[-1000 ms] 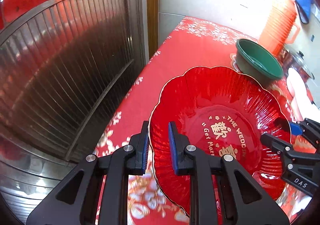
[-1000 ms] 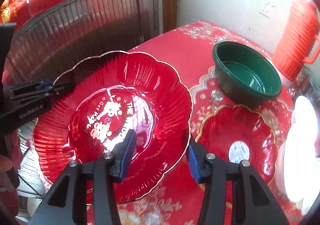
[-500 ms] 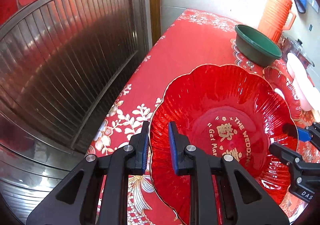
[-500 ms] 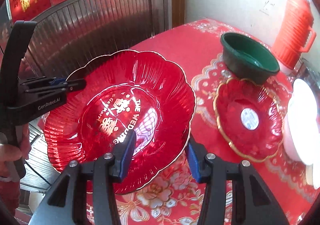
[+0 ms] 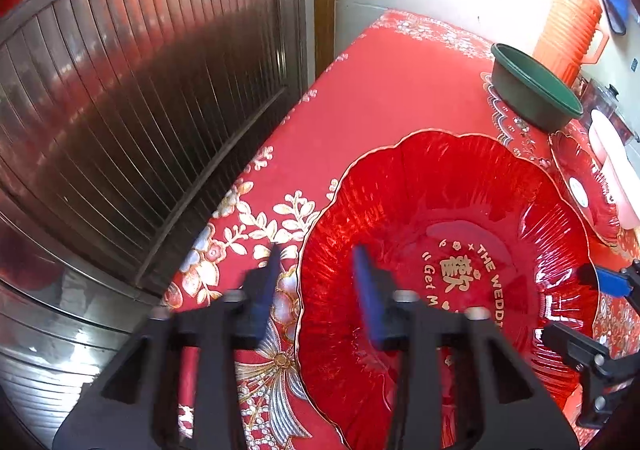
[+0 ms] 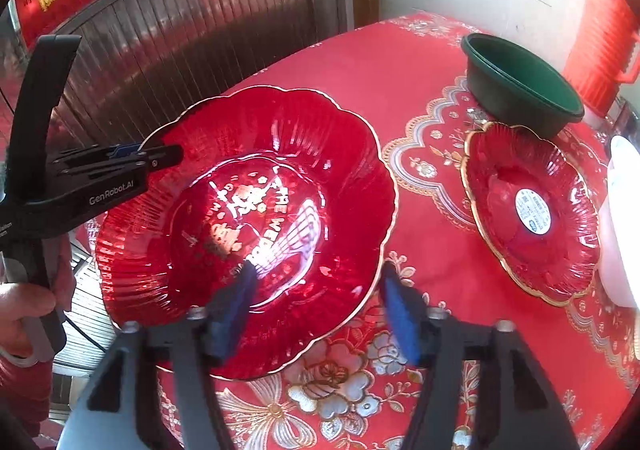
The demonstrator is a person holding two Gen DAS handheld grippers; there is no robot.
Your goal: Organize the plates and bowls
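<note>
Right gripper (image 6: 316, 290) jaws spread, straddling near rim of large red scalloped glass plate (image 6: 248, 226); left gripper (image 6: 160, 156) at far rim; smaller red plate (image 6: 532, 210) beside dark green bowl (image 6: 520, 86) on worktop (image 6: 400, 62).

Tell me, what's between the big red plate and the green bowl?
Only bare red tablecloth with its flower pattern lies between the big red plate and the green bowl. The right wrist view shows it best. The small red plate sits off to the side.
</note>
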